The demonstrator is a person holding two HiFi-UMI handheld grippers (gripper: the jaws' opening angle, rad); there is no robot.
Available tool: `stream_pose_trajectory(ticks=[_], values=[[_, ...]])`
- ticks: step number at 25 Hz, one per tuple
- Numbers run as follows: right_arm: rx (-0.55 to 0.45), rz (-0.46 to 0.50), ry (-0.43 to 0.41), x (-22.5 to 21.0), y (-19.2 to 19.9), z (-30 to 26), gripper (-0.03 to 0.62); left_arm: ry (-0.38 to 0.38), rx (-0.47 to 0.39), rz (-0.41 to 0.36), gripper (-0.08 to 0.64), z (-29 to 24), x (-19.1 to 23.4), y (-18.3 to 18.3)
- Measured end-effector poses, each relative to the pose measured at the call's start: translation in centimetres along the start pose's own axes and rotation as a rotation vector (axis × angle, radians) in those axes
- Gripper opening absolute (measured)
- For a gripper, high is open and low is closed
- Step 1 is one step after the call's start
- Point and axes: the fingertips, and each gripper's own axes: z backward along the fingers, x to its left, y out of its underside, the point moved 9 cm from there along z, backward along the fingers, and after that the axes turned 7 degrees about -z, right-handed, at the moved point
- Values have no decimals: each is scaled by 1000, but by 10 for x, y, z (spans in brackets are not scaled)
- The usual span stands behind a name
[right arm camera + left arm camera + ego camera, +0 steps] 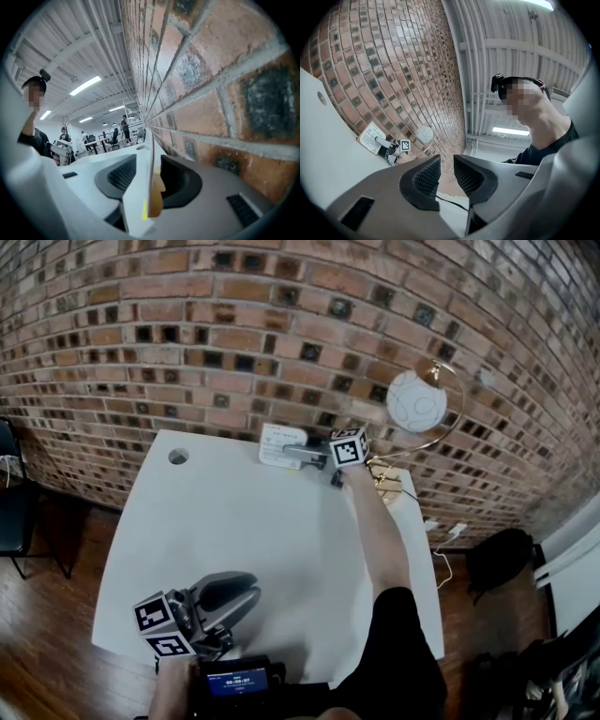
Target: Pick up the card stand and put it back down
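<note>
Card stand point(279, 445): it sits upright at the far edge of your counter point(262, 540), close to the brick wall point(234, 334), with its white card facing back toward you.
Right claw point(302, 455): your arm is stretched across the counter. The claw is wide and the card stand is between its pads (edge-on in the right gripper view, thin card above, wooden base below). A gap shows on the left pad's side, so you have no squeeze on it.
Left claw point(446, 176): you hold it low over the counter's near left corner. Its pads are only narrowly apart, with nothing between them.
Lamp point(417, 401): a white globe on a brass hoop stands at the far right corner, just beside your right claw.
Counter hole point(178, 457): a small round hole at the far left, well apart from the card stand.
</note>
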Motion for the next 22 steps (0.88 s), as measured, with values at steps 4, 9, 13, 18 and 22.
stream_pose_trajectory(ticks=[4,9,13,18,22], values=[[-21,-15,90,3,3,22,192,5,-1,-4,72,0,-5,-1],[-107,-16,289,18,3,62,192,9,-15,-8,72,2,-12,-4],[-138,1,361,54,7,78,189,11,-22,-8,72,4,-22,-5],[-227,83,223,150,10,73,147,17,-25,-4,72,5,-35,-3],[-317,110,82,245,18,71,89,15,-27,1,72,5,-47,-4]])
